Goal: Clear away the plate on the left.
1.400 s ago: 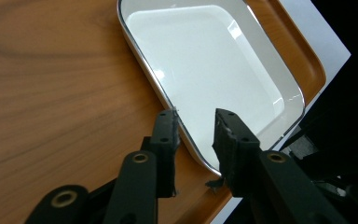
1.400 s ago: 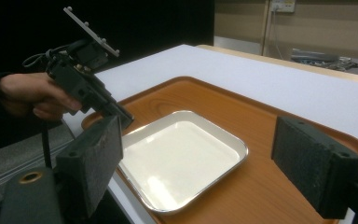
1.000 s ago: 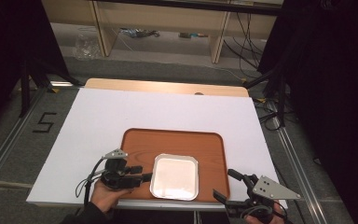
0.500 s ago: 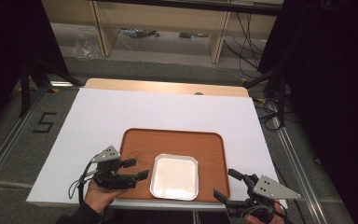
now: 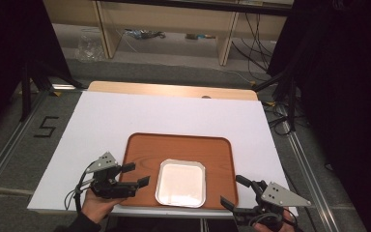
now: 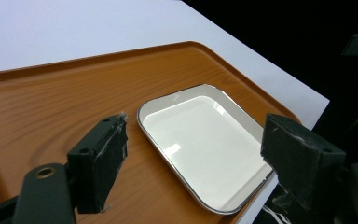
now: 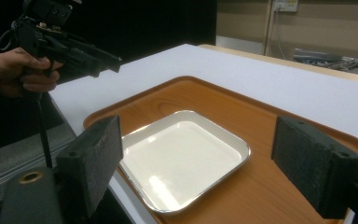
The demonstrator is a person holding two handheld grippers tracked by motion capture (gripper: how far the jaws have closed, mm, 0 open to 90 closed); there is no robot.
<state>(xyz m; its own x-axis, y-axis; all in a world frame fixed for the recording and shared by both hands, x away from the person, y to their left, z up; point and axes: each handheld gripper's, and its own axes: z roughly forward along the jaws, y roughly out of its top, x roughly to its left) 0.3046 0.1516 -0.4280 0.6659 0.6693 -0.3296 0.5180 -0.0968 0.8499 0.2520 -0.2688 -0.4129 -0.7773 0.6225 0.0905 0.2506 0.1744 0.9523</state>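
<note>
A brown wooden tray (image 5: 174, 145) lies on the white table, toward its near edge. On its near half sits a white square plate with a metal rim (image 5: 181, 182) (image 6: 200, 144) (image 7: 182, 158). My left gripper (image 5: 137, 174) (image 6: 198, 135) hovers over the tray's left rim, pointing at the plate and a little short of it. Its jaws have just been opening and stand wide with nothing between them. My right gripper (image 5: 233, 190) (image 7: 200, 135) waits open at the tray's near right corner, aimed across the plate. In the right gripper view a hand holds the left gripper (image 7: 98, 58) at the upper left.
The white table top (image 5: 125, 116) stretches beyond the tray to a wooden far edge (image 5: 174, 90). Low shelves with cables stand on the floor behind. The table's near edge runs just under both grippers. Dark curtains flank both sides.
My left gripper has drawn back to the left from the plate's left edge, risen slightly, and its jaws have spread. The plate, the tray and the right gripper have stayed put.
</note>
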